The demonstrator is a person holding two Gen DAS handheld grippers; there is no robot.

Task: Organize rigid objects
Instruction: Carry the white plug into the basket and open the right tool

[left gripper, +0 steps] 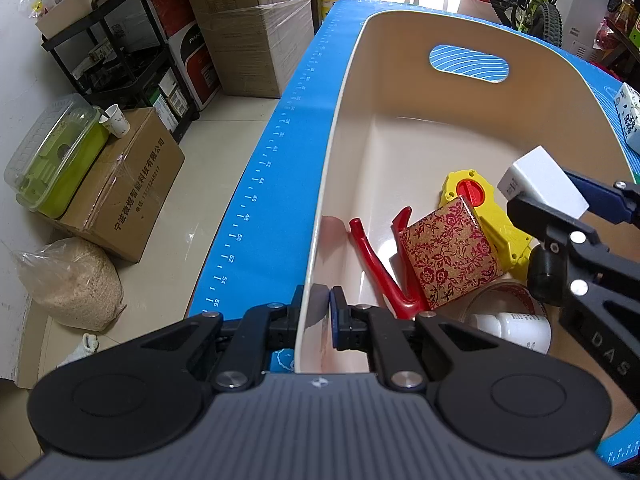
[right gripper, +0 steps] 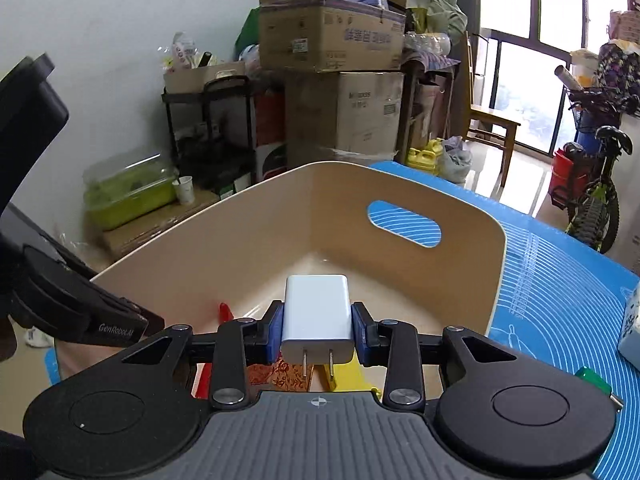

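Note:
A cream bin (left gripper: 340, 128) (right gripper: 240, 232) stands on a blue mat (left gripper: 272, 184) (right gripper: 560, 288). My left gripper (left gripper: 316, 312) is shut on the bin's near-left wall, one pad on each side. My right gripper (right gripper: 318, 326) (left gripper: 560, 200) is shut on a white plug charger (right gripper: 318, 312) (left gripper: 544, 182), prongs towards the camera, held above the bin's near right part. Inside lie a red hook (left gripper: 376, 264), a red-flowered brown box (left gripper: 450, 256), a yellow tool with a red knob (left gripper: 480, 200) and a white bottle (left gripper: 516, 330).
A white patterned carton (left gripper: 630, 116) (right gripper: 632, 320) stands on the mat right of the bin. A small green item (right gripper: 592, 380) lies near my right gripper. Cardboard boxes (left gripper: 248, 20), a black rack (left gripper: 120, 52) and a bicycle (right gripper: 592, 184) stand on the floor beyond the table.

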